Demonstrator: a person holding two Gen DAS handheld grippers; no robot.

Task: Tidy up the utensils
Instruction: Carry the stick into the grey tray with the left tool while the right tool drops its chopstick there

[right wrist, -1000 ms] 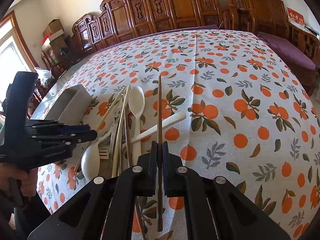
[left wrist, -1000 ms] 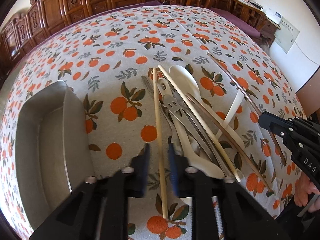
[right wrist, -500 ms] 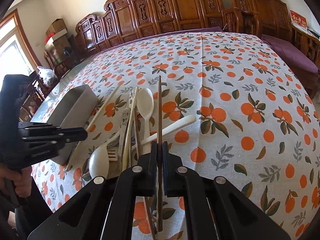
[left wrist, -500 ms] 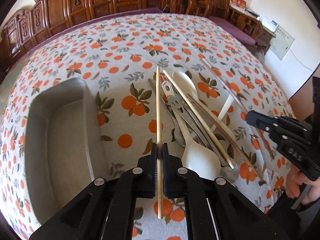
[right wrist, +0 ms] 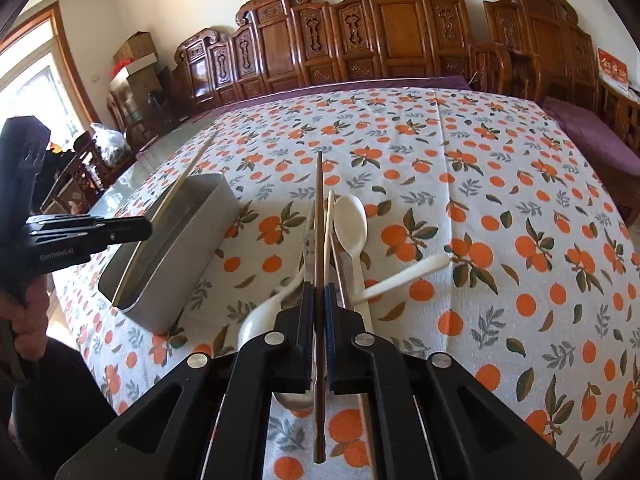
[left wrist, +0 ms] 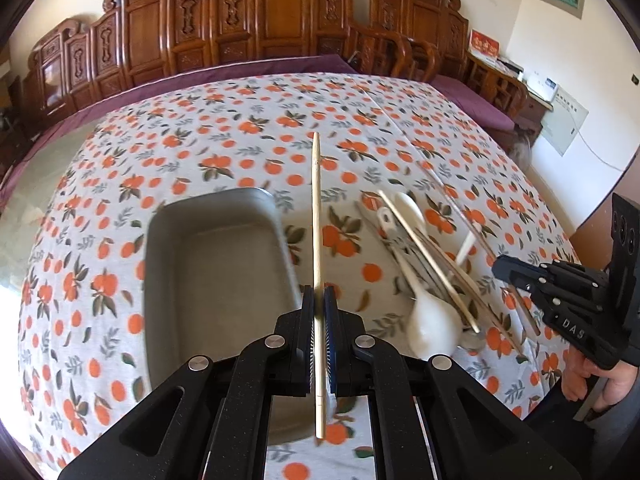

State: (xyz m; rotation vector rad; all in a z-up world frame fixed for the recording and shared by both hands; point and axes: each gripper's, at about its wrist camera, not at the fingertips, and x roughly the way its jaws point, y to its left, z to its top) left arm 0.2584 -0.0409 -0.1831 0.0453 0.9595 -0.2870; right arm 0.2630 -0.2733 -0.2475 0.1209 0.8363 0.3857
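My left gripper [left wrist: 319, 296] is shut on a light wooden chopstick [left wrist: 316, 208] and holds it lifted, just right of the grey metal tray [left wrist: 208, 264]. My right gripper [right wrist: 319, 294] is shut on a dark brown chopstick [right wrist: 319, 216] and holds it above the pile of utensils [right wrist: 340, 248]. The pile holds white spoons [right wrist: 351, 220], metal pieces and another light chopstick. The pile also shows in the left wrist view [left wrist: 424, 264], right of the tray. The left gripper with its chopstick shows at the left of the right wrist view [right wrist: 120, 230], over the tray [right wrist: 172, 248].
The table wears a white cloth with orange fruit print [right wrist: 500, 220]. Carved wooden chairs [left wrist: 280, 24] line its far side. The right gripper [left wrist: 560, 300] is at the right edge of the left wrist view, near the table's edge.
My left gripper closed on the light chopstick, lifted it from the pile and moved left toward the tray. My right gripper has kept its hold on the dark chopstick and risen.
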